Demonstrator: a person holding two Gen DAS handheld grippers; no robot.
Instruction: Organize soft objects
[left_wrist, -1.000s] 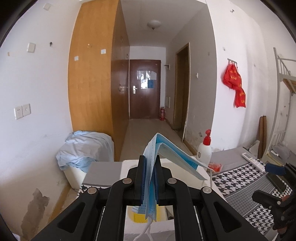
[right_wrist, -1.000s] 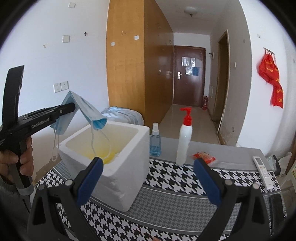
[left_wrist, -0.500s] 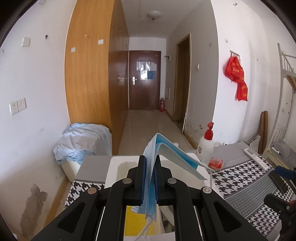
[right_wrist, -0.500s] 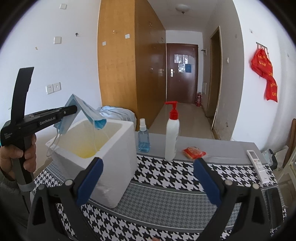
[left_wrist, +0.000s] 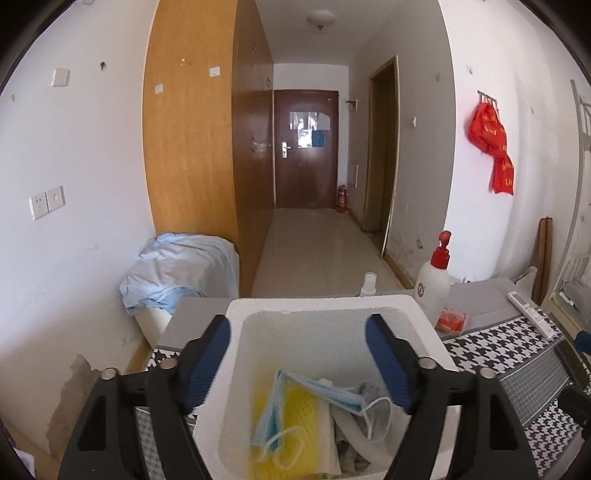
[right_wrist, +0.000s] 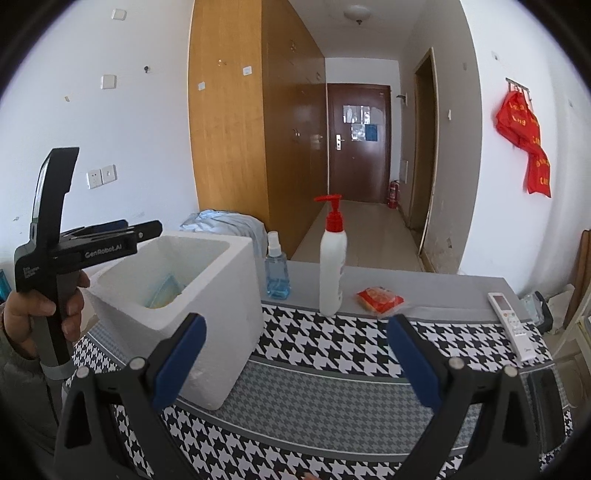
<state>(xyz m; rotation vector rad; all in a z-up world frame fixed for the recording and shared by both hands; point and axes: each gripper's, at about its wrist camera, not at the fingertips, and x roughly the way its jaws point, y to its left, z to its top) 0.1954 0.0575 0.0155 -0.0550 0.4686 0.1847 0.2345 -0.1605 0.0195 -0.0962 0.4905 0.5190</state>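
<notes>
My left gripper hangs over the white foam box, its jaws opening wide with nothing between the blue pads. A blue face mask lies loose inside the box, on top of a yellow mesh cloth and other soft items. In the right wrist view the left gripper sits above the foam box at the left, and a corner of the mask shows inside. My right gripper is open and empty above the patterned tablecloth, to the right of the box.
On the houndstooth cloth behind the box stand a blue spray bottle and a white pump bottle. A red packet and a white remote lie farther right. A person's hand holds the left gripper.
The left gripper's jaws have opened and the blue mask has dropped from them into the foam box. The right gripper stays open.
</notes>
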